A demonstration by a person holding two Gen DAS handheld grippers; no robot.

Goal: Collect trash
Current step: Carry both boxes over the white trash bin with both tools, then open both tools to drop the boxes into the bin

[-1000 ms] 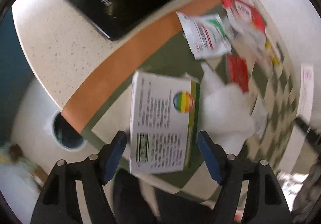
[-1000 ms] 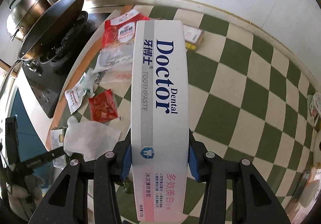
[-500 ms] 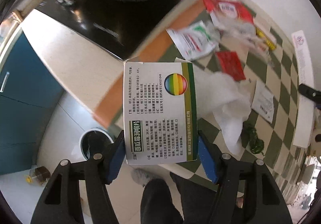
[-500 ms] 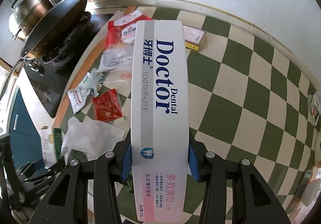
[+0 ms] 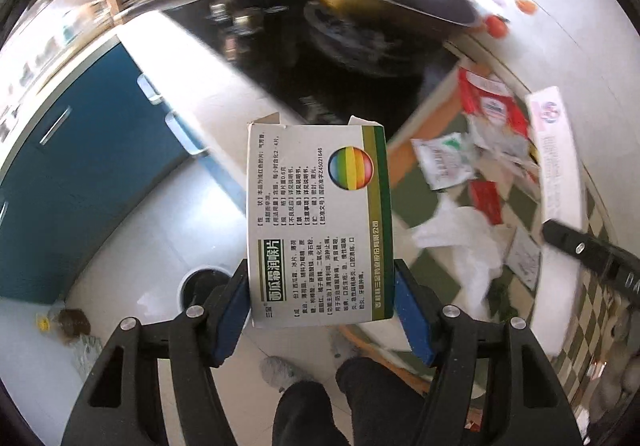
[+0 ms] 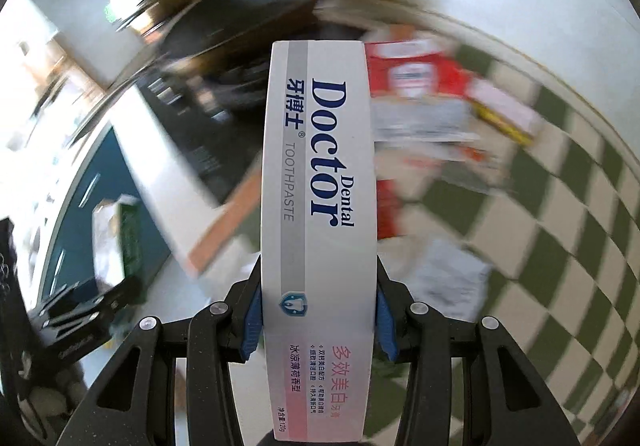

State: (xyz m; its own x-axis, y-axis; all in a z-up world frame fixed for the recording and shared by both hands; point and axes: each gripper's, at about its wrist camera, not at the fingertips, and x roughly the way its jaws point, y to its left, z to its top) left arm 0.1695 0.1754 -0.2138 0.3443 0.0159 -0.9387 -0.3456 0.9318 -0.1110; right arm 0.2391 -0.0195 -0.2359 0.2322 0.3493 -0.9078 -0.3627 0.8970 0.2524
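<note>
Left wrist view: the left tongs (image 5: 321, 306) pinch a white medicine box (image 5: 318, 222) with a green edge and a rainbow ball print, their blue pads (image 5: 232, 320) pressed on its two long sides near the lower end. The box hangs out past the worktop (image 5: 192, 58) edge, above a pale floor where a round bin (image 5: 202, 284) stands just left of the tongs. On the green checked cloth (image 5: 424, 200) to the right lie a white-green sachet (image 5: 444, 162), a red packet (image 5: 486, 202), a crumpled white tissue (image 5: 464, 242) and a red-white bag (image 5: 490, 102). A dark wok (image 5: 384, 2) sits on the black hob behind.

Right wrist view, heavily blurred around the edges: the right tongs (image 6: 318, 316) clamp a long white Doctor Dental toothpaste box (image 6: 318, 206) across its width, held lengthwise above the checked cloth (image 6: 560, 206).
</note>
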